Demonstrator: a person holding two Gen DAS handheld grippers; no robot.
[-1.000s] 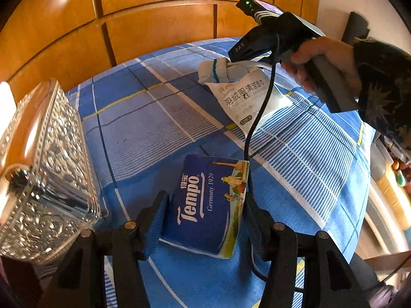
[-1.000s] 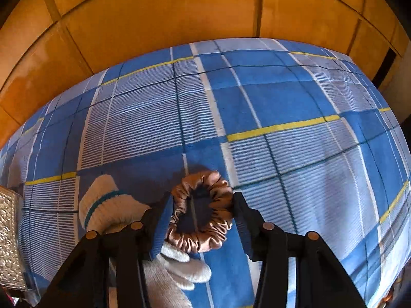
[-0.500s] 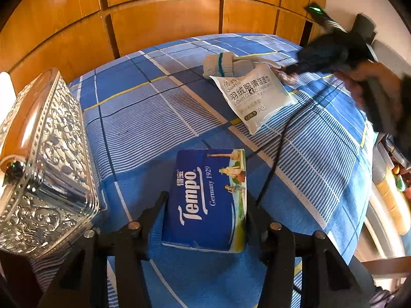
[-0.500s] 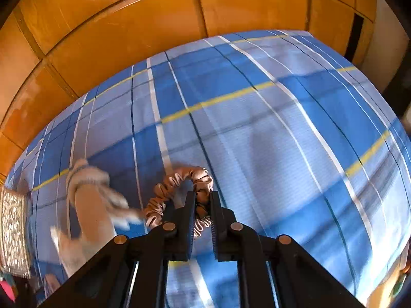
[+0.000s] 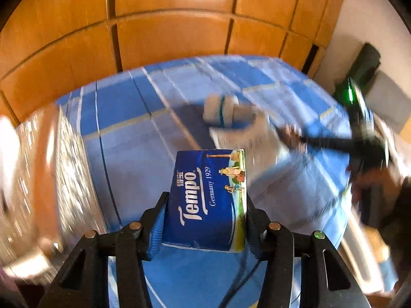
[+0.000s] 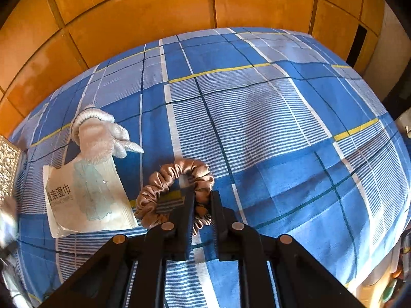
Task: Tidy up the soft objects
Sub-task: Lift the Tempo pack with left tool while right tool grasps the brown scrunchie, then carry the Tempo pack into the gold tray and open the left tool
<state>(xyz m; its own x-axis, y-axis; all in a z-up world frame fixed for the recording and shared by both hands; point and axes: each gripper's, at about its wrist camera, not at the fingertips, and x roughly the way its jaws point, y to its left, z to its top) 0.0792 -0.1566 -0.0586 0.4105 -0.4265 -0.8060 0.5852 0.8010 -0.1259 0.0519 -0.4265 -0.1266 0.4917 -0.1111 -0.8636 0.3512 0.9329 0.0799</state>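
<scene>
My left gripper [image 5: 204, 206] is shut on a blue Tempo tissue pack [image 5: 205, 197] and holds it above the blue plaid bed [image 5: 133, 159]. My right gripper [image 6: 201, 197] is shut on the edge of a tan satin scrunchie [image 6: 174, 177], lifted over the bed [image 6: 282, 128]. A white knit glove [image 6: 99, 133] lies to the left of the scrunchie, partly on a white wet-wipe packet [image 6: 84, 197]. In the left wrist view the glove [image 5: 223, 110] and packet [image 5: 241, 136] are blurred, and the right gripper's black body [image 5: 334, 141] shows at the right.
A silver embossed box [image 5: 38, 179] stands at the left of the bed; its corner shows in the right wrist view [image 6: 7, 166]. An orange wooden headboard [image 6: 205, 5] runs behind the bed. The bed's right edge drops off toward the floor [image 6: 390, 269].
My left gripper has closed on the tissue pack and lifted it. My right gripper closed on the scrunchie and raised it, pulling back toward the right.
</scene>
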